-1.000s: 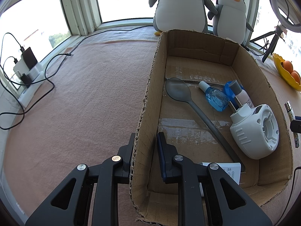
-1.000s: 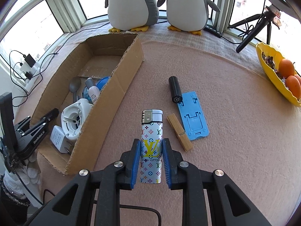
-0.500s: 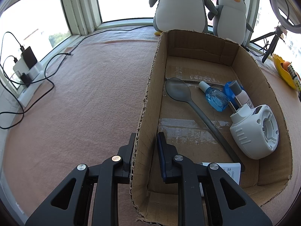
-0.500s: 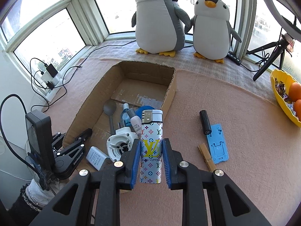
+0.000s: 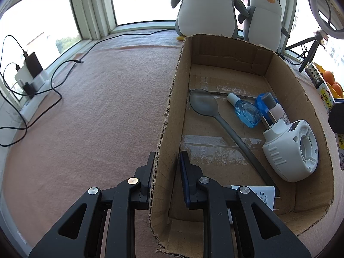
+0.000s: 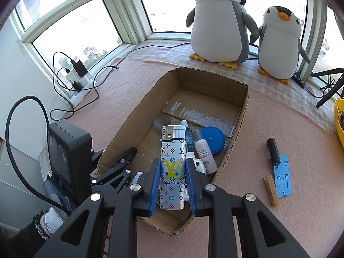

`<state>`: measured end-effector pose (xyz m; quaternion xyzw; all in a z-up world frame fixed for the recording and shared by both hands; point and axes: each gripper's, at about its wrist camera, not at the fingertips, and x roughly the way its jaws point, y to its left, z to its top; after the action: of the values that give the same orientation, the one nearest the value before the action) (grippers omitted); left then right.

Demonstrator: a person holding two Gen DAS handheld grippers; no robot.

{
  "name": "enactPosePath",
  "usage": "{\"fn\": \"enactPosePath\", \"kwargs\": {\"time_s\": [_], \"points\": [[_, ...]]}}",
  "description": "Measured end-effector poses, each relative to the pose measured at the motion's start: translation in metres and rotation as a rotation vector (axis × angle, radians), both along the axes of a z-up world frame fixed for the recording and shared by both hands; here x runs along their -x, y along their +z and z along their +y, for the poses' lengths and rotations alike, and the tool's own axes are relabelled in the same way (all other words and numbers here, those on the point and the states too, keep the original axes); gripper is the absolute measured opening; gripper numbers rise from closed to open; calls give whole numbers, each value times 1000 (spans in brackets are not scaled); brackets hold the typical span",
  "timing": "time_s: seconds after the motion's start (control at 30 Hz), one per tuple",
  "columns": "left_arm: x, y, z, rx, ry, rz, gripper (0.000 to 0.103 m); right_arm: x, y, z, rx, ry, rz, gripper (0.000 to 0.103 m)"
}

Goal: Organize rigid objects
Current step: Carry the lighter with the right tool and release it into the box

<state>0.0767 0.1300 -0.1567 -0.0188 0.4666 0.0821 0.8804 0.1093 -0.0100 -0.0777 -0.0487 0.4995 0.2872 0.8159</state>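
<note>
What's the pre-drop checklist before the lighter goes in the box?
1. Right tool shut on the lighter: ok.
2. Left tool clamped on the cardboard box wall: ok.
3. Lighter above the box opening: ok by the right wrist view.
4. Free floor in the box: ok, bare cardboard at the far end, beyond the spoon.
5. Height above the white device: cannot tell.
6. Leftovers outside, clothespin and blue stand: not ok.

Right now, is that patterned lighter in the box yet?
Not yet. The lighter is clamped in the right gripper, above the cardboard box.
</note>
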Motion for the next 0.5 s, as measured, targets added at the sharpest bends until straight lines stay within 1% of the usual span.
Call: {"fn": "enactPosePath", "kwargs": {"time_s": [0.3, 0.5], "points": [[0, 0, 0, 1, 1, 0, 18, 2, -16, 11, 13, 28, 36, 21], [0, 0, 0, 1, 1, -1, 18, 2, -21, 17, 19, 36, 48, 21]]}}
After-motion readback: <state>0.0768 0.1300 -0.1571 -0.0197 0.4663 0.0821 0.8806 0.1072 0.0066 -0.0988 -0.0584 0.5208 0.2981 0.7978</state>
